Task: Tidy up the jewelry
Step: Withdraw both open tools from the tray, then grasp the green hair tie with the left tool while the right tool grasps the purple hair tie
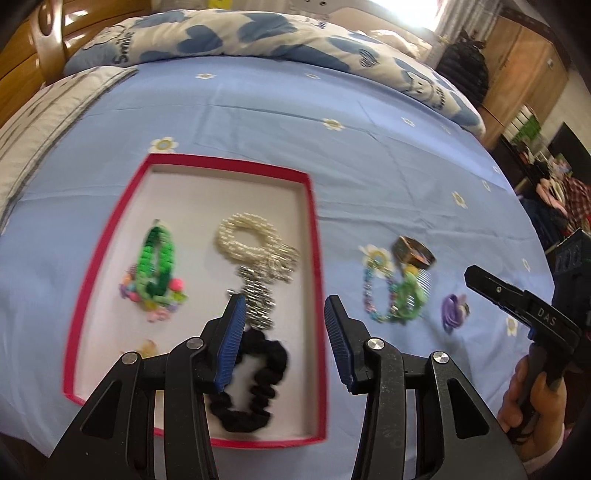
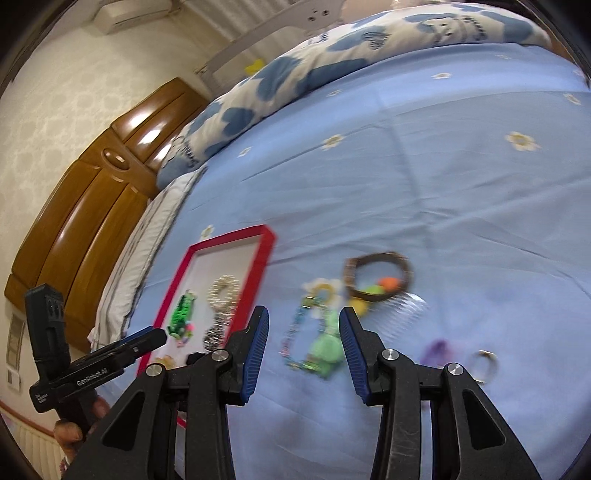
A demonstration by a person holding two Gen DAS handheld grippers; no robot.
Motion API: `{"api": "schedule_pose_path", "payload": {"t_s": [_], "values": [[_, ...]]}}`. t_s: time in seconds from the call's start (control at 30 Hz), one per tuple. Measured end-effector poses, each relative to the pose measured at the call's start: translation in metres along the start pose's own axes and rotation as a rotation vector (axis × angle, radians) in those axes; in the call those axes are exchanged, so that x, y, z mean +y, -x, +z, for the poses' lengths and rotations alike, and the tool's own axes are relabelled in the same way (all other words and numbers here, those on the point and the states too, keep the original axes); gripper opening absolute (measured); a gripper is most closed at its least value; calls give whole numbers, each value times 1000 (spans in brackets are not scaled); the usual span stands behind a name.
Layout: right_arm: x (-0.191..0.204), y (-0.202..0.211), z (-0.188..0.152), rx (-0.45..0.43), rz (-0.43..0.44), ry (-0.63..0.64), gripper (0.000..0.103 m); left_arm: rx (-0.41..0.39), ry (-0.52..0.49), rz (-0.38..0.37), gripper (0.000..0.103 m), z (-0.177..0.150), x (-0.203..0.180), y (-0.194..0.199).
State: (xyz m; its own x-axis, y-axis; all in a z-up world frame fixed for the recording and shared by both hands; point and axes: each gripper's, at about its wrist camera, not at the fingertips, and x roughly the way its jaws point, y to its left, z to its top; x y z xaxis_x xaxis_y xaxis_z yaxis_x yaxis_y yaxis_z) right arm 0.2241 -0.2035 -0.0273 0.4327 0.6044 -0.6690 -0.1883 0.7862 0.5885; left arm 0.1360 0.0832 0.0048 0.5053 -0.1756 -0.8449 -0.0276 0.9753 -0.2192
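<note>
A red-rimmed box (image 1: 314, 236) lies on the blue bed sheet and holds a green bracelet (image 1: 155, 266), a pearl bracelet (image 1: 243, 236), a silver band (image 1: 258, 299) and a black scrunchie (image 1: 258, 380). My left gripper (image 1: 284, 332) is open and empty over the box's right side, above the scrunchie. To the right on the sheet lie a beaded bracelet (image 2: 295, 339), a green piece (image 2: 325, 350), a brown bangle (image 2: 380, 277), a clear comb (image 2: 406, 310), a purple hair tie (image 2: 436, 350) and a ring (image 2: 484, 365). My right gripper (image 2: 303, 350) is open and empty above the beaded bracelet.
A folded blue-and-white quilt (image 1: 229, 33) lies along the far side of the bed. A wooden headboard (image 2: 85, 206) stands at the left. A pillow (image 1: 40, 118) sits near the box's far left. The box also shows in the right wrist view (image 2: 258, 266).
</note>
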Motion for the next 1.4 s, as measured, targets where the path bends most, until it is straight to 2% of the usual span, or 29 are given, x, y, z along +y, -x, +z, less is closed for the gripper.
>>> {"api": "schedule_pose_path", "payload": {"t_s": [0.3,0.53,1.0,1.17,1.23,1.3,1.33,1.4], "values": [[-41,36,-20,-27,-75,-41,43,30,-68,-41,43,-12,-38,-6],[-63,47,-36,-21,-122,-71,43,55,-115,-67,43,-17,-66,-16],[-63,24,-40,26,-129,-28,43,101,-156,-123,43,-6,-107,-62],[-63,20,-37,30,-115,-18,39,122,-180,-119,42,-3,-122,-82],[-64,17,-37,38,-106,-20,34,136,-183,-122,37,-4,-125,-91],[-65,13,-37,48,-106,-17,25,151,-191,-126,16,-5,-128,-97],[-65,12,-37,52,-105,-15,20,161,-192,-132,12,-5,-129,-100],[-66,11,-39,55,-103,-16,19,161,-192,-139,10,-7,-129,-100]]}}
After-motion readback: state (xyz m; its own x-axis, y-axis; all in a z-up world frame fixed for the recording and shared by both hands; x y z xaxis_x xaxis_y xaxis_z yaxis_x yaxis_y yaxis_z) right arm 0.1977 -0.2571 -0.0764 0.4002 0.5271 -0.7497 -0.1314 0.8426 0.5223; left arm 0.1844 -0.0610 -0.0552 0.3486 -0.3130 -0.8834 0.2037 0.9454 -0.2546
